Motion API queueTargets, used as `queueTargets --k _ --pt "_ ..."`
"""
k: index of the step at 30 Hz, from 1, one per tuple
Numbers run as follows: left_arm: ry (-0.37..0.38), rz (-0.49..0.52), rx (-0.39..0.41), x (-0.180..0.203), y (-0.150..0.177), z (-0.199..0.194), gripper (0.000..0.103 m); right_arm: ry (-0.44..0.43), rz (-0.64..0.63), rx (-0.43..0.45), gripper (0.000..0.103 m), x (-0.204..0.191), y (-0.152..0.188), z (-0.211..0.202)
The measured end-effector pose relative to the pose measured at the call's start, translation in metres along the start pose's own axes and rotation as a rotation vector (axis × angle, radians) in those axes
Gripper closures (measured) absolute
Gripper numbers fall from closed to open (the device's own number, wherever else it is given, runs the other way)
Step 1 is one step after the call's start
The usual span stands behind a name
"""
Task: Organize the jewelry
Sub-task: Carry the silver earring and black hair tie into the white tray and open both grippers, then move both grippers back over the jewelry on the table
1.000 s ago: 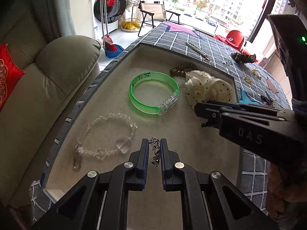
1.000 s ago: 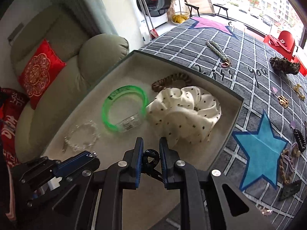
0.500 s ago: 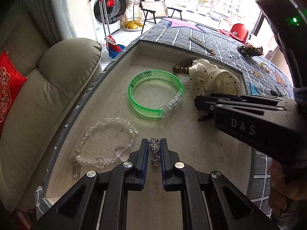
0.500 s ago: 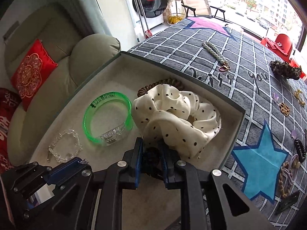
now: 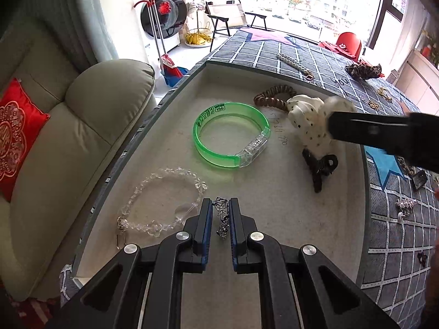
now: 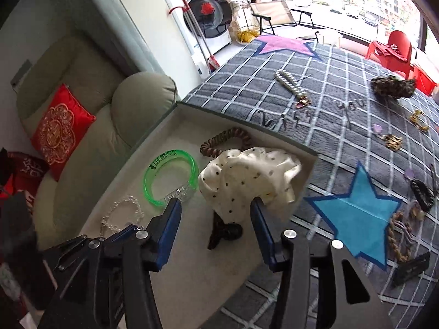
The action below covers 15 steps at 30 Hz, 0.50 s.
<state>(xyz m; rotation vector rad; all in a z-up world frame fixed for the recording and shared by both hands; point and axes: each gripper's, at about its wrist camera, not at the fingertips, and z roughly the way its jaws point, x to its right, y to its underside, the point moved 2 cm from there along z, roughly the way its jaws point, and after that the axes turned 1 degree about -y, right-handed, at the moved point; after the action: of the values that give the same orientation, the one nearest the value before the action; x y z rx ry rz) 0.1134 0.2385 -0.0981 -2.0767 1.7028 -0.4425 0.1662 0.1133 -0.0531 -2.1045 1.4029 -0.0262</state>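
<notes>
A grey checked quilt [image 6: 323, 104] with star patches covers the surface. On its left side sits a shallow cream tray [image 6: 247, 127]. Loose on the quilt to the right and far side lie a pearl strand [image 6: 290, 83], a leopard-print scrunchie [image 6: 392, 86], gold earrings [image 6: 418, 120] and dark hair clips [image 6: 422, 193].

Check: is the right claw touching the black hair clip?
Apart. The right wrist view shows the right claw open, with the black hair clip lying free on the tray.

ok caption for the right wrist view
Right gripper, just opened, above black hair claw lying in the tray.
</notes>
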Motion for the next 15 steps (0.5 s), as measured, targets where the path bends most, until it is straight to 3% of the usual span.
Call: queueTargets --k 1,2,3,4,5,12,15 --pt "-0.003 0.0 0.0 0.0 0.0 0.0 0.08 -0.001 0.012 0.01 0.046 0.004 0.003 -0.008" --pt "-0.005 0.0 0.003 0.0 0.0 -0.001 0.062 -0.004 0.023 0.018 0.046 0.007 0.005 -0.013" --pt "-0.012 -0.005 0.013 -0.001 0.0 -0.003 0.019 -0.006 0.034 0.022 0.046 0.011 0.007 -0.019" --pt "-0.026 -0.011 0.041 -0.001 0.001 -0.008 0.004 -0.007 0.046 0.029 0.046 0.015 0.011 -0.026" --pt "-0.036 -0.004 0.072 0.0 0.001 -0.013 0.004 -0.011 0.054 0.033 0.046 0.018 0.013 -0.031" --pt "-0.031 0.01 0.076 0.005 0.0 -0.025 0.004 -0.018 0.106 0.05 0.045 0.04 0.039 -0.062" --pt "-0.036 0.003 0.087 0.004 0.003 -0.034 0.004 -0.017 0.131 0.056 0.037 0.05 0.054 -0.075"
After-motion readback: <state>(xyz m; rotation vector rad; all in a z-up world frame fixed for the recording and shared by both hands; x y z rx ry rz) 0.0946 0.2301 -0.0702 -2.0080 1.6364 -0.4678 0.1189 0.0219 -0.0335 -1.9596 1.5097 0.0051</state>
